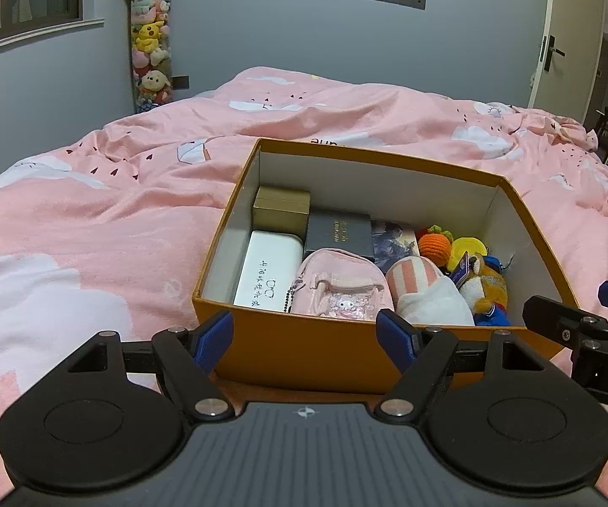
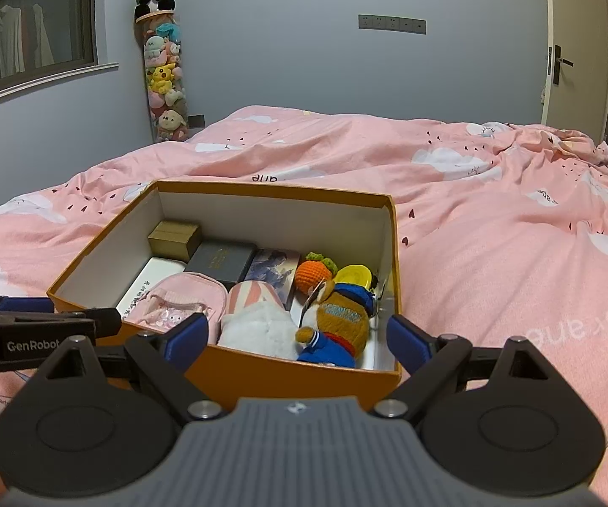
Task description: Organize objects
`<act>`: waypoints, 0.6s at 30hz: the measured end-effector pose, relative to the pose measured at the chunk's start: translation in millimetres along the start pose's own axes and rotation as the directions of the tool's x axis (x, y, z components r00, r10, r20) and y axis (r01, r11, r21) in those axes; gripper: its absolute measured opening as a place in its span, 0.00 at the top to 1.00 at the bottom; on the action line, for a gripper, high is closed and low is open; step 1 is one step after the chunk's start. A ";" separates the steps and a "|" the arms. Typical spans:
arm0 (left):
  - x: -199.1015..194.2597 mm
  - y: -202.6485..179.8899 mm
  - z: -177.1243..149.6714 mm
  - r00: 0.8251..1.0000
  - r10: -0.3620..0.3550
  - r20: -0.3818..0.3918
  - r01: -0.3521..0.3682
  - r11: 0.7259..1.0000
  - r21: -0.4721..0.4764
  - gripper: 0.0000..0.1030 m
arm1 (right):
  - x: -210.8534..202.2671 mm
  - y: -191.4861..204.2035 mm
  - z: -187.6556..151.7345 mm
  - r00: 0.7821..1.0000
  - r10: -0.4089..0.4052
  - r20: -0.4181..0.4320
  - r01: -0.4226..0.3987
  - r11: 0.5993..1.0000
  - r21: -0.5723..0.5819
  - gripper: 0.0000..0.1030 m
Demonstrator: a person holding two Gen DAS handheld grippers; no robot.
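- Left tool [image 1: 304, 333] and right tool [image 2: 297, 338] are both hovering spread, gripping nothing.
- Orange box [image 1: 325, 350] is hiding the lower parts of its contents.
- Bed [image 1: 92, 211] is running off-frame.

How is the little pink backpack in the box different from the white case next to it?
The pink backpack is soft cloth with a zip pocket and a cartoon face on the front; the white case looks hard and smooth with dark writing and a glasses drawing. The backpack is rounded and puffy; the case is long and flat-sided. A bead chain hangs from the backpack, none from the case. Both lie side by side at the near wall of the orange box.
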State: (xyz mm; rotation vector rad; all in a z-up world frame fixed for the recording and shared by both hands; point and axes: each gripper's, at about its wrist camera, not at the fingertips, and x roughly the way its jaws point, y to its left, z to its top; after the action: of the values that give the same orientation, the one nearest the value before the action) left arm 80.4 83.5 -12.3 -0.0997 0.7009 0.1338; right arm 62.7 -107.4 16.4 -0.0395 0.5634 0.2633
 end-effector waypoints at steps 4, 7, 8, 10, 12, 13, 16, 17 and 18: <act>0.2 0.3 -0.2 1.000 0.002 -0.004 -0.002 1.000 0.001 0.14 | -0.1 0.0 0.0 1.000 0.000 0.000 0.000 1.000 0.000 0.11; 0.6 1.1 -0.4 1.000 0.006 -0.007 -0.006 1.000 0.002 0.14 | -0.2 0.1 0.0 1.000 0.000 0.000 0.000 1.000 0.000 0.11; 0.8 1.2 -0.1 1.000 0.006 -0.007 -0.006 1.000 0.002 0.14 | -0.3 0.0 -0.1 1.000 0.000 -0.001 0.000 1.000 0.001 0.11; 1.0 1.3 -0.1 1.000 0.007 -0.008 -0.007 1.000 0.003 0.14 | -0.5 -0.1 -0.2 1.000 0.001 -0.002 -0.001 1.000 0.001 0.11; 1.7 1.8 -0.4 1.000 0.010 -0.009 -0.010 1.000 0.004 0.14 | -0.9 0.0 -0.9 1.000 0.002 -0.004 -0.002 1.000 0.002 0.11; 1.9 2.1 -0.5 1.000 0.012 -0.010 -0.012 1.000 0.003 0.14 | -1.2 0.3 -1.3 1.000 0.002 -0.004 -0.002 1.000 0.002 0.11; 2.8 2.4 -0.7 1.000 0.014 -0.012 -0.014 1.000 0.001 0.14 | -1.1 0.5 -1.7 1.000 0.003 -0.005 -0.003 1.000 0.002 0.11; 2.8 2.4 -0.9 1.000 0.015 -0.012 -0.015 1.000 0.001 0.14 | -0.9 0.5 -1.5 1.000 0.002 -0.005 -0.002 1.000 0.002 0.11; 2.5 2.3 -1.1 1.000 0.016 -0.012 -0.016 1.000 0.000 0.14 | -0.8 0.4 -1.4 1.000 0.003 -0.005 -0.003 1.000 0.002 0.11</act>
State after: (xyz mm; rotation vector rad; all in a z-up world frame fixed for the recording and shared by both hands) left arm 81.3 85.8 -14.9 -0.0947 0.7137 0.1486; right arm 61.2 -107.3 15.7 -0.0375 0.5685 0.2652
